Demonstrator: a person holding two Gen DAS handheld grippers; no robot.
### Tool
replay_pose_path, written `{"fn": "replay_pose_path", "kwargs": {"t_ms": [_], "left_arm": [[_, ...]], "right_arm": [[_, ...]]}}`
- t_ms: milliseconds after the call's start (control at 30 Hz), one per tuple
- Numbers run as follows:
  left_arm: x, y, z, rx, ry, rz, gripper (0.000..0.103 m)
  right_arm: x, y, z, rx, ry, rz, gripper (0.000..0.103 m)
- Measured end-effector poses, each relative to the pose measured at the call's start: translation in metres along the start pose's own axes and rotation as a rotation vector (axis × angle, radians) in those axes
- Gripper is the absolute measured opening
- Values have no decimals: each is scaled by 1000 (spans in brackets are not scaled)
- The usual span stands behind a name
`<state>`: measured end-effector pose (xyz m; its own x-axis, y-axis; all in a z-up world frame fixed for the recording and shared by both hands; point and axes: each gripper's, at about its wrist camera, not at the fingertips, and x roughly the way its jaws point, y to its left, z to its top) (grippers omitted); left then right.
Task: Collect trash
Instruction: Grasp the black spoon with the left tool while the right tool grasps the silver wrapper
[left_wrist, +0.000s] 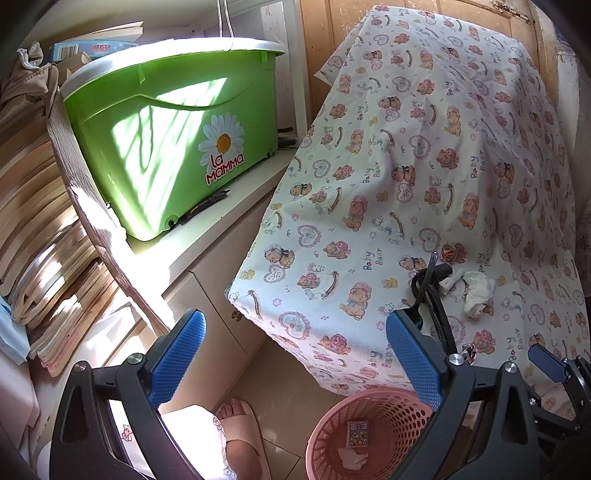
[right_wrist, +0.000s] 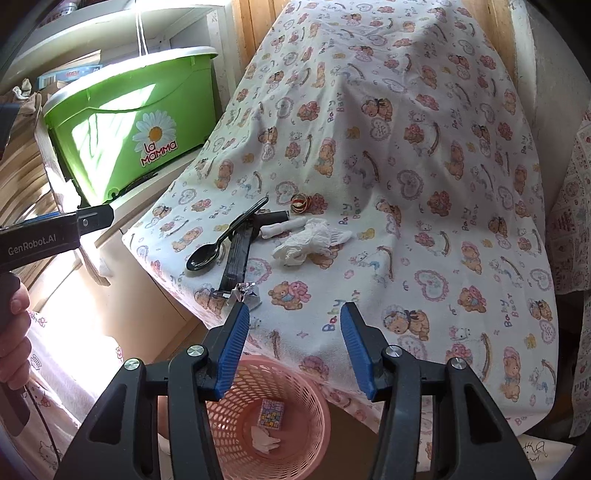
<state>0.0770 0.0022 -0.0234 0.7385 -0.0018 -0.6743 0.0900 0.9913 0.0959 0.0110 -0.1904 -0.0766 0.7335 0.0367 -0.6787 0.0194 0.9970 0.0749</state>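
Note:
Trash lies on a table under a bear-print cloth (right_wrist: 388, 155): a black plastic spoon (right_wrist: 207, 254), a black flat strip (right_wrist: 236, 258), a crumpled white tissue (right_wrist: 306, 243), a small white roll (right_wrist: 280, 227), a foil wrapper (right_wrist: 245, 291) at the table edge and a red-gold wrapper (right_wrist: 300, 203). A pink mesh basket (right_wrist: 295, 387) on the floor below holds a small patterned packet (right_wrist: 272, 413) and a tissue. My right gripper (right_wrist: 291, 347) is open and empty above the basket, near the foil wrapper. My left gripper (left_wrist: 295, 354) is open and empty, left of the table; the tissue (left_wrist: 478, 295) shows in its view.
A green La Mamma bucket (left_wrist: 173, 140) stands on a white cabinet (left_wrist: 207, 266) left of the table. Stacked wooden boards (left_wrist: 40, 229) lean at far left. A foot in a pink slipper (left_wrist: 240, 428) is on the tiled floor beside the basket (left_wrist: 332, 424).

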Motion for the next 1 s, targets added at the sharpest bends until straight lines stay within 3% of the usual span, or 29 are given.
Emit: {"fn": "replay_pose_path", "kwargs": {"t_ms": [200, 400, 467, 567, 667, 733, 833, 967, 1000], "left_arm": [[10, 5, -2, -26, 39, 3, 97], [22, 3, -4, -19, 92, -31, 97], [29, -4, -6, -1, 124, -60, 97], [34, -8, -8, -29, 154, -107, 95], [40, -13, -7, -38, 163, -147, 86], [47, -25, -6, 4, 162, -181, 82], [60, -55, -6, 108, 185, -289, 69], [74, -76, -2, 162, 168, -293, 59], [78, -78, -2, 168, 171, -286, 52]], "right_arm": [[27, 20, 8, -21, 27, 46, 53], [43, 20, 13, 18, 49, 50, 36], [47, 18, 14, 31, 65, 66, 23], [43, 11, 14, 76, 46, 58, 22], [32, -4, 18, 133, 22, 81, 21], [24, -14, 20, 161, 7, 81, 21], [16, -26, 22, 180, -6, 54, 21], [10, -38, 21, 201, -9, 31, 21], [9, -39, 21, 204, -9, 31, 21]]}}
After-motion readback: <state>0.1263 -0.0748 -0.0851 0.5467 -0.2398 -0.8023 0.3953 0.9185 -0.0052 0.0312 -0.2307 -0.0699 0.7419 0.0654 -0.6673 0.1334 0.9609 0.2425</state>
